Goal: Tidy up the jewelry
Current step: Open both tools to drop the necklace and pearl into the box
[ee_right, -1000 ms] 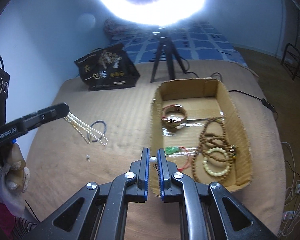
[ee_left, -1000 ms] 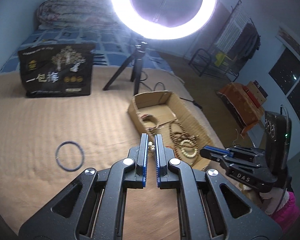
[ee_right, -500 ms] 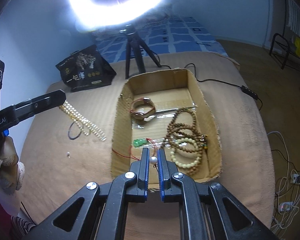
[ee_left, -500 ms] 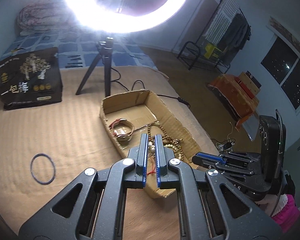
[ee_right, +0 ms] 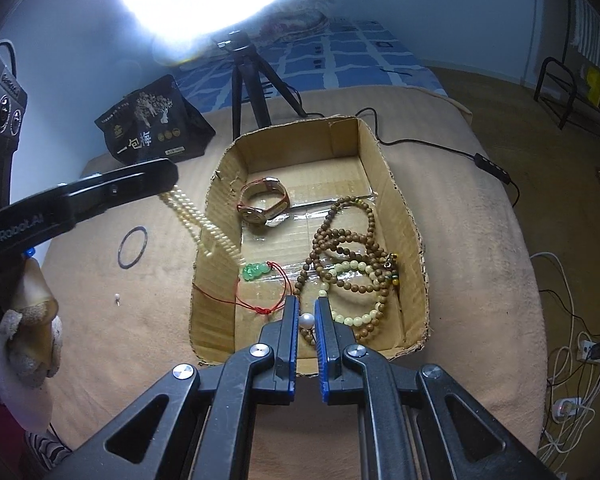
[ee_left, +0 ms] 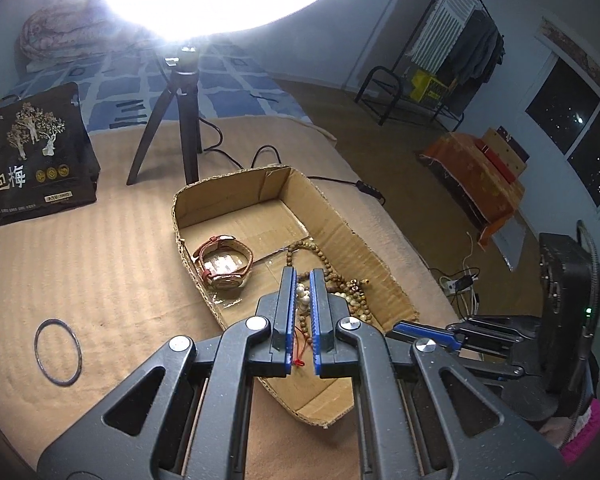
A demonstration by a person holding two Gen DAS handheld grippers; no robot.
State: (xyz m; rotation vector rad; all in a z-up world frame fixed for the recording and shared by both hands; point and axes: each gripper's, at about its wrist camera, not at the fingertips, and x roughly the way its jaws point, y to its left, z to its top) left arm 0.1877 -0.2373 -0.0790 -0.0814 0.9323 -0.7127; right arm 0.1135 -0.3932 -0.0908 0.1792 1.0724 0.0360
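Pearl-coloured beads first: we've got the pearl strand (ee_right: 198,222) clamped in the left gripper (ee_left: 303,280), jaws narrow, strand hanging limp across the left wall of the cardboard box (ee_right: 404,208) w/ its lower end over the box floor near the green pendant (ee_right: 255,270). Right gripper (ee_right: 307,318) is pinched tight on a single loose pearl (ee_right: 306,321), above the box's near edge. Handling, as we judge it: strand is light & floppy, will swing and pool, so hold near one end & lower it slowly; thread prob. fragile, no tugging. Loose pearl is hard, round, slippery, likely to squirt out or roll, so release low over the box floor. Watch (ee_right: 265,203) & wooden bead strings (ee_right: 342,236) already lie inside. Black ring (ee_right: 132,247) & a small pearl stud (ee_right: 117,298) sit on the tan blanket (ee_right: 480,240) left of the box, both tiny, flat, awkward to pinch.
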